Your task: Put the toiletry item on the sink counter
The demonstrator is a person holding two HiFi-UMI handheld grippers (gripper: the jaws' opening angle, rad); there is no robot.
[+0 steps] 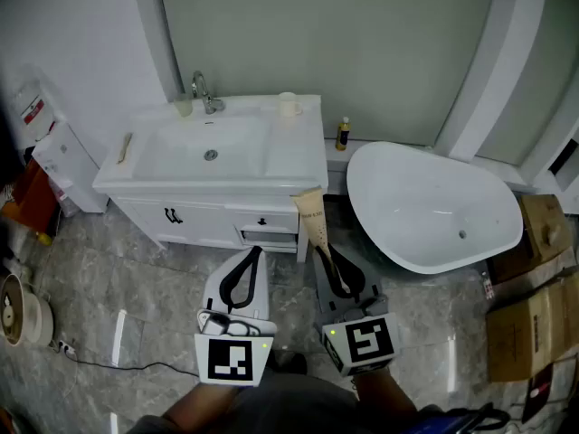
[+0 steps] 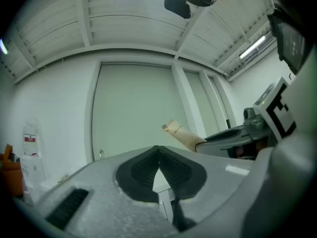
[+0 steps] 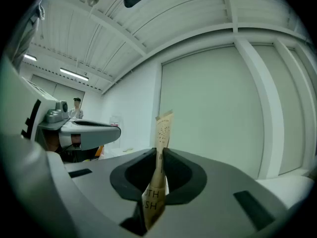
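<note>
A beige toiletry tube (image 1: 310,213) stands upright in my right gripper (image 1: 324,251), which is shut on its lower part; in the right gripper view the tube (image 3: 162,128) rises between the pads of the right gripper (image 3: 159,155). My left gripper (image 1: 256,251) is beside it, shut with nothing in it; its tips (image 2: 157,150) meet. Both grippers hover over the floor just in front of the white vanity. The sink counter (image 1: 294,156) lies beyond the tube's top. From the left gripper view the tube (image 2: 178,132) shows at the right.
On the counter are a faucet (image 1: 204,90), a white cup (image 1: 288,105), a small glass (image 1: 184,107) and a thin stick (image 1: 125,146). A yellow bottle (image 1: 343,134) stands on the ledge beside a white bathtub (image 1: 407,188). Cardboard boxes (image 1: 534,315) sit at the right.
</note>
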